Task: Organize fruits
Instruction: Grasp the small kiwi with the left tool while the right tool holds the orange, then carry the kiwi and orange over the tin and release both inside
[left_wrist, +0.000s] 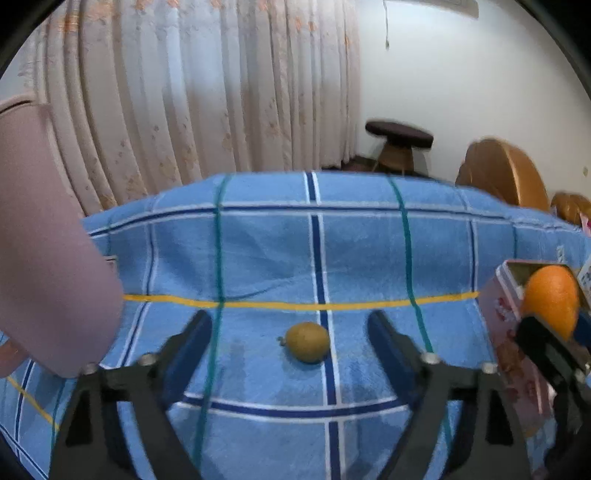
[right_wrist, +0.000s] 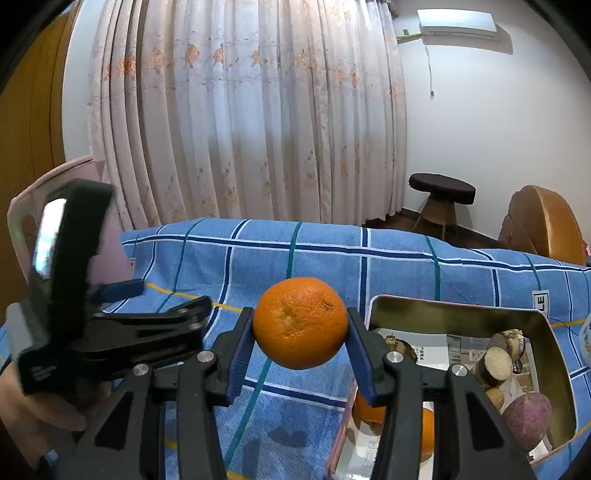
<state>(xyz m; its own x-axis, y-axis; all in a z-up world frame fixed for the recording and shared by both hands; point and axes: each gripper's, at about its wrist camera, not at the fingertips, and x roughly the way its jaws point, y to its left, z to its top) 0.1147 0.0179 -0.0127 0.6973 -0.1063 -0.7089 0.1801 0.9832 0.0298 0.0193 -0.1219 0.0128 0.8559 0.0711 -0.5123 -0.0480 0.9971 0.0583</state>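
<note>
**Orange clamped in right hand-held gripper, beside the tin**

Orange (right_wrist: 300, 323) is pinched between the blue pads (right_wrist: 357, 345) of the right hand-held gripper (right_wrist: 300, 332), one pad on each side, fruit off the cloth. From the left wrist view the same orange (left_wrist: 551, 297) sits at the far right edge, just in front of the tin (left_wrist: 498, 306).

Tin (right_wrist: 458, 321) is open, metal-lined, rectangular with rounded corners, resting on the cloth just right of the held orange. Inside: another orange (right_wrist: 428, 428) at the near end, partly hidden behind the gripper arm; a purple-skinned tuber (right_wrist: 530, 415); a cut tuber piece (right_wrist: 493, 363) with pale face; printed paper under them. Other small items in there, can't tell what.

Left hand-held gripper (left_wrist: 290, 334): jaws spread wide, nothing between the pads. A small yellow-brown fruit (left_wrist: 307, 341) with a short stem lies on the cloth between and slightly beyond the fingertips, touching neither. In the right wrist view the left hand-held gripper (right_wrist: 122, 295) is at left, blurred.

Surface is covered by a blue plaid cloth (left_wrist: 266, 254) with navy, teal and yellow lines. A pink object (left_wrist: 48, 258) stands at the left edge. Behind: floral curtain (right_wrist: 240, 110), dark-topped stool (right_wrist: 441, 188), white wall with an air conditioner (right_wrist: 461, 22).
</note>
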